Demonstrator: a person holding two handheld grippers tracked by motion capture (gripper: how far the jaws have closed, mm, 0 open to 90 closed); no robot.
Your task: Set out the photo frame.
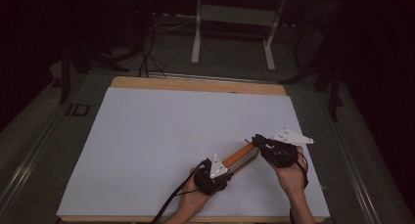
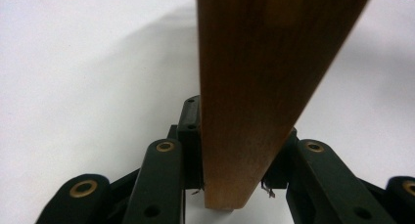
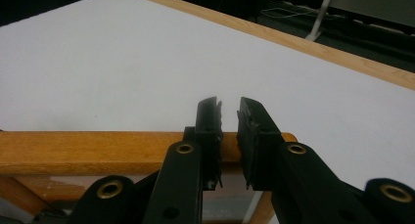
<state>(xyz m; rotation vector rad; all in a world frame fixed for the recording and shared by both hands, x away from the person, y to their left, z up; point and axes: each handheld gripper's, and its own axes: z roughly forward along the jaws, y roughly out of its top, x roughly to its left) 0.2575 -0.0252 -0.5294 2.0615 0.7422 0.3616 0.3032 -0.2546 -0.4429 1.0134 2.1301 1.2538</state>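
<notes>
A flat wooden frame piece [image 1: 240,156] of orange-brown bars lies low over the white sheet [image 1: 171,131], near the table's front. My left gripper [image 1: 228,165] is shut on its near end. In the left gripper view the wood [image 2: 264,62] rises between the two jaws of the left gripper [image 2: 240,136]. My right gripper [image 1: 256,139] sits at the frame's far end. In the right gripper view the right gripper [image 3: 229,109] has its jaws a narrow gap apart, lying across the frame's top bar [image 3: 98,150], with nothing between the tips.
The white sheet covers most of a wooden table whose bare edge [image 1: 195,83] shows at the back. Beyond it stand a white desk frame [image 1: 235,13] and floor cables [image 1: 147,57] in a dark room. A hand holds each gripper at the front edge.
</notes>
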